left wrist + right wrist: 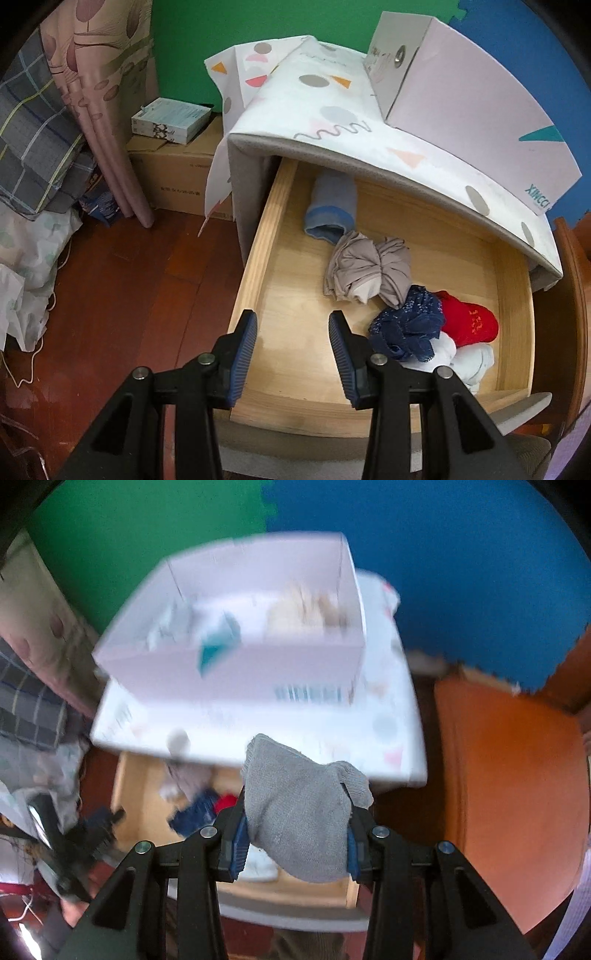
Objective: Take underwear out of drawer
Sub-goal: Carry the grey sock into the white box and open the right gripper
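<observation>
Right claw (295, 834): pinching grey underwear (299, 812) | left claw (291, 347): hanging spread, empty | drawer (258, 236): lying open beneath, clothes (369, 266) ahead.

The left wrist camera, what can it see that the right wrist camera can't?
Only the left wrist view shows the left hand-held gripper, open with nothing in it, the light blue roll and beige bundle.

Only the right wrist view shows the right hand-held gripper shut on a grey knit piece, plus the inside of the pale box.

Both show the wooden drawer, the navy lace piece and the red piece.
</observation>
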A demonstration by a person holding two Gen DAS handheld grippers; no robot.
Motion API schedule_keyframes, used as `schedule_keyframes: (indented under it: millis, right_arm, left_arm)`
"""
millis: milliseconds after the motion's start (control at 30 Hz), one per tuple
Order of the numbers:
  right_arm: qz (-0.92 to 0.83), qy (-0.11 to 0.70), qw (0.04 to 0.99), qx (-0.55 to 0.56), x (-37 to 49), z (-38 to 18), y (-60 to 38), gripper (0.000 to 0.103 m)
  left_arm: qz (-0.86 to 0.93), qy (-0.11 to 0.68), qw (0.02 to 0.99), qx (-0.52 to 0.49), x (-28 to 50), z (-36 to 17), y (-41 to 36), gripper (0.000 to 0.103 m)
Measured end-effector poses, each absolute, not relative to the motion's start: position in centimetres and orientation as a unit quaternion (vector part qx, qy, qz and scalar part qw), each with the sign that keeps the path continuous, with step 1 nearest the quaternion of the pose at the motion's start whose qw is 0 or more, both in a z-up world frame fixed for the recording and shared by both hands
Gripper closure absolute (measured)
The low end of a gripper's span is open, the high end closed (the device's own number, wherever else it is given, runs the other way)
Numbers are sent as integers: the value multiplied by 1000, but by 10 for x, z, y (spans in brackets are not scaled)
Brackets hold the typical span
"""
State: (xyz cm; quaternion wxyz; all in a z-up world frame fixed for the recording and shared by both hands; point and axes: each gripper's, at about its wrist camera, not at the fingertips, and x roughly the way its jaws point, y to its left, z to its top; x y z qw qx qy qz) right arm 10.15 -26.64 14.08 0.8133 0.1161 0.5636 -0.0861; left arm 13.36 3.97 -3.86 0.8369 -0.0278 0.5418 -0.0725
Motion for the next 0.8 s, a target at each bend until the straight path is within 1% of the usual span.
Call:
schedule_keyframes:
  millis: [133,233,333,467,700,800]
  right_arm:
    - [-93,538,832,102,142,167,-268,65]
    - [-96,526,840,94,170,171,-271,65]
    - [-105,531,837,78,200,166,-271,65]
    - [-113,545,828,63,235,147,-273,65]
    - [-121,567,813,56,263,105,-272,64]
    - [-118,578,805,65,266,93,-273,58]
  left_arm:
    - [-73,541,838,-25,133,-38,38,62]
    - [-72,538,839,-28,132,-38,39,62]
    - [-71,540,838,-31,133,-38,41,62]
    - [-72,539,839,-30,133,-38,41,62]
    - [-78,541,837,-26,134,-39,39,62]
    - [-76,546,834,-30,136,-42,40,62]
